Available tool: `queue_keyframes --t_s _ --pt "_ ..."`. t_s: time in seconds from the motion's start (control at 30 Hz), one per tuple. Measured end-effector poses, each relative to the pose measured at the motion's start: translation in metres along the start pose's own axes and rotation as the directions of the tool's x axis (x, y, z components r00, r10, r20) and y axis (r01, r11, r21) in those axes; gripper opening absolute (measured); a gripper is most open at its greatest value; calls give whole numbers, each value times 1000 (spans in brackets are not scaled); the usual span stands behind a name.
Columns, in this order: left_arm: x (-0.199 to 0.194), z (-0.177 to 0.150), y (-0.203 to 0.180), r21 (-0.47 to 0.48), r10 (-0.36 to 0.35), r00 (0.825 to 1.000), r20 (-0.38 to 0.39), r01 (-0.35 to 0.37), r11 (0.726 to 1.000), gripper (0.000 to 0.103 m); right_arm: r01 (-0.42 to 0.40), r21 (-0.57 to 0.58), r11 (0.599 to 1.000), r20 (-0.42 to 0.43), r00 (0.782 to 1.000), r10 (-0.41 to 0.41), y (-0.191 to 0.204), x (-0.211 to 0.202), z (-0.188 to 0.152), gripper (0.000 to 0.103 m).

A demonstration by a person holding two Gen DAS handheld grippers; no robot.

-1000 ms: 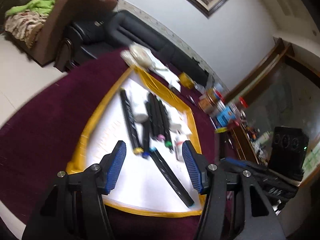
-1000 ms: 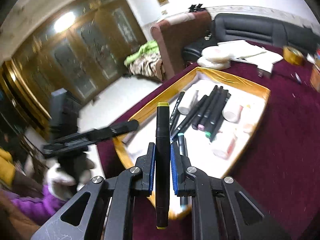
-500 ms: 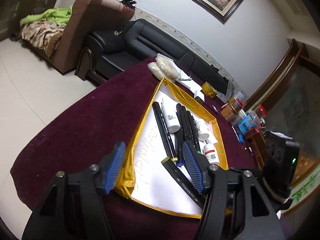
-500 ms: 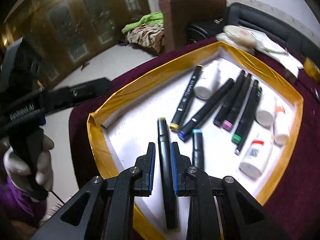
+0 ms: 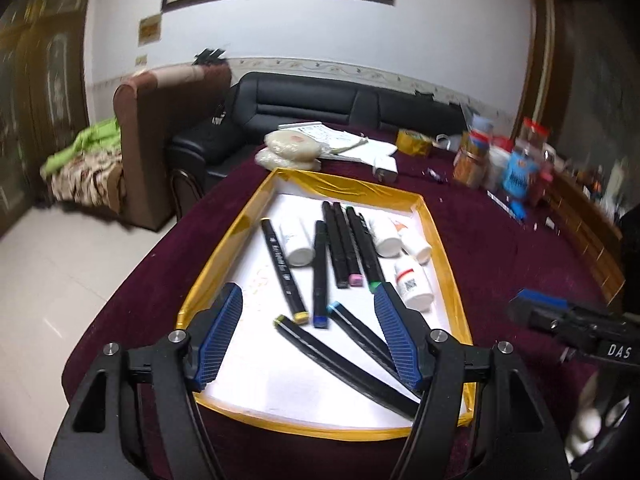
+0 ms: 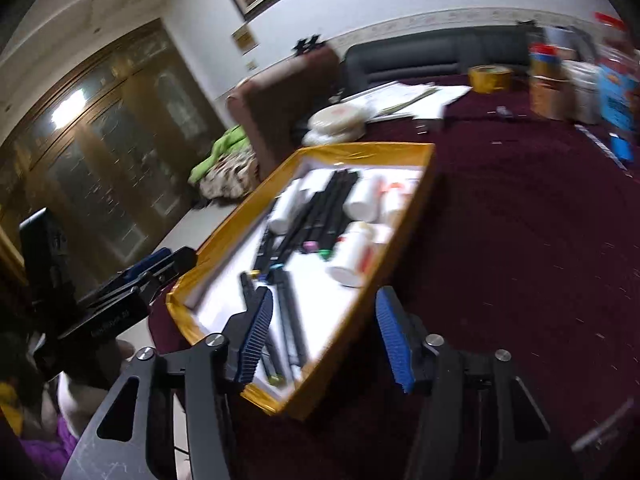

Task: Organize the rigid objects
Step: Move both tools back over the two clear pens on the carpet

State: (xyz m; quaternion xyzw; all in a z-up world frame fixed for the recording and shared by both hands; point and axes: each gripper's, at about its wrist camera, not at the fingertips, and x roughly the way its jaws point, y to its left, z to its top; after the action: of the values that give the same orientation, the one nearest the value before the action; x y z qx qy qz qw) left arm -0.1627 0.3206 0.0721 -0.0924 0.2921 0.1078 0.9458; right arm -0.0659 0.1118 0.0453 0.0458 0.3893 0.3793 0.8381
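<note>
A yellow-rimmed tray (image 5: 240,224) with a white floor holds several black markers and white bottles (image 5: 298,240). An olive-capped marker (image 5: 344,364) lies slanted at the tray's near end, beside a blue-capped marker (image 5: 360,332). My left gripper (image 5: 306,320) hovers over the near end with its jaws opening and nothing pressed between them. My right gripper (image 6: 324,320) hangs over the tray's (image 6: 400,236) near right rim, jaws opening and empty. The olive-capped marker (image 6: 273,364) lies on the tray floor below, partly behind one finger. Each gripper shows at the other view's edge.
The tray sits on a maroon tablecloth (image 5: 500,248). Behind it lie round white packets (image 5: 292,144), papers and a tape roll (image 5: 414,142). Jars and boxes (image 5: 504,164) crowd the back right. A black sofa (image 5: 340,108) and a brown armchair stand beyond the table.
The right gripper opened and let go of the olive-capped marker, which now lies in the tray, then drew back toward the right rim. The left gripper widened and its view rolled level.
</note>
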Motion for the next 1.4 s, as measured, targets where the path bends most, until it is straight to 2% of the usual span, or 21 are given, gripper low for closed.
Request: queue_keyframes --t_s 0.1,0.53,0.9,1.03,1.17,1.3,1.37,1.4 --pt "-1 -2 -21 51 26 1000 -9 -25 998 68 41 12 999 30 999 -42 -14 -15 -6 51" --pt "-9 -3 -83 181 61 998 -20 -56 982 68 36 131 991 97 994 -49 -69 -57 -25 52" --pt "-7 -8 -111 228 57 998 -38 -47 973 68 56 152 987 97 993 -71 -88 -66 -38 54" --pt "-8 -8 -123 235 -12 998 -69 28 972 70 129 188 974 138 978 -156 -109 -95 -37 54" --pt "-1 -12 -139 222 -126 984 -129 153 963 72 185 358 915 152 955 -253 -166 -140 -51 54" --pt "12 -23 -156 215 -204 956 -210 249 944 72 242 474 846 136 930 -342 -208 -175 -77 54" --pt "19 -28 -160 182 -247 934 -258 298 937 72 252 504 826 117 928 -354 -218 -180 -86 54" --pt "20 -30 -162 172 -255 929 -268 306 936 72 256 508 822 107 929 -355 -220 -179 -89 54"
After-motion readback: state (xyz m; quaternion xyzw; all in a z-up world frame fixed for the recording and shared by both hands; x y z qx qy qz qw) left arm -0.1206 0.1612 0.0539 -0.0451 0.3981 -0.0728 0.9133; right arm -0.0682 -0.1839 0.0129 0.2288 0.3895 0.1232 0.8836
